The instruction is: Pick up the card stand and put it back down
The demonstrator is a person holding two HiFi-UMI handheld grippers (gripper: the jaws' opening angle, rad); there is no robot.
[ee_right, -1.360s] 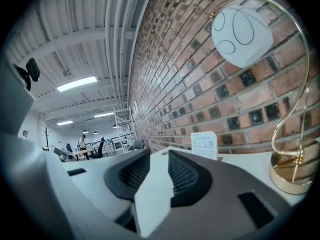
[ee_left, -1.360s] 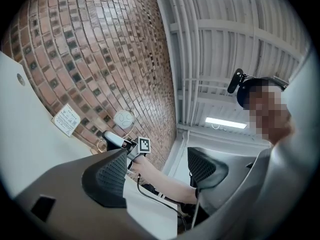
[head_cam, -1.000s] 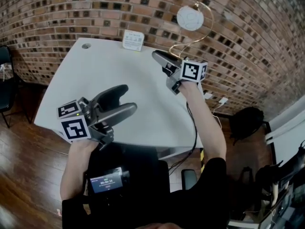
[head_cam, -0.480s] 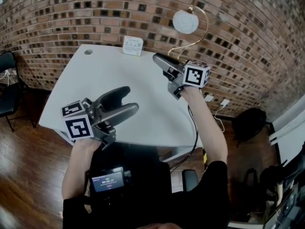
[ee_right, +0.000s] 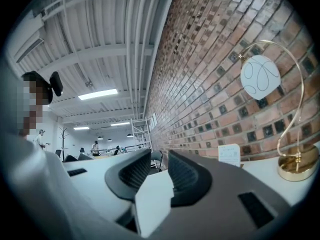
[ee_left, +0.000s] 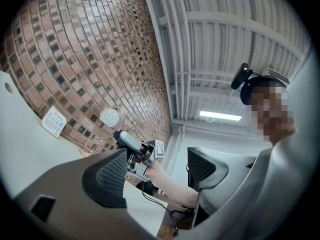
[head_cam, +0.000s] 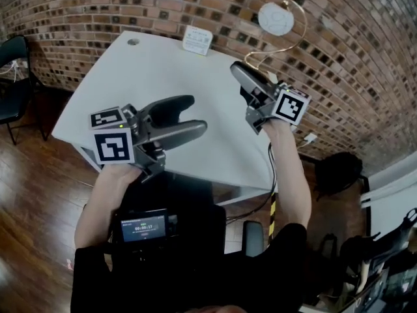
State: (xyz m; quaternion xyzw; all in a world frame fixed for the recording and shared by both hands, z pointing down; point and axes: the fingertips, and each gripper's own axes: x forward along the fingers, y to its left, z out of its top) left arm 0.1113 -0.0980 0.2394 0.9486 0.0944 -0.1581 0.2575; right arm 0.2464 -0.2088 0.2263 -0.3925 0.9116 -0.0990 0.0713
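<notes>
A small white card stand (head_cam: 196, 40) stands upright at the white table's (head_cam: 140, 74) back edge against the brick wall; it also shows as the card stand (ee_right: 229, 154) and the card stand (ee_left: 54, 122). Right of it is a gold wire stand (head_cam: 279, 19) holding a round white disc, the same gold stand (ee_right: 294, 166). My right gripper (head_cam: 238, 70) hovers above the table just left of the gold base, jaws apart, nothing between them (ee_right: 159, 171). My left gripper (head_cam: 194, 115) is open and empty above the table's near edge (ee_left: 157, 171).
A brick wall (head_cam: 98, 5) runs behind the table. A round grommet hole (head_cam: 133, 42) sits at the table's back left corner. A black chair (head_cam: 14, 77) stands on the wood floor at left. Cables (head_cam: 270, 175) hang off the table's right edge.
The head view has swung slightly, shifting everything in frame. Both grippers keep about the same places over the table, with jaws unchanged.
</notes>
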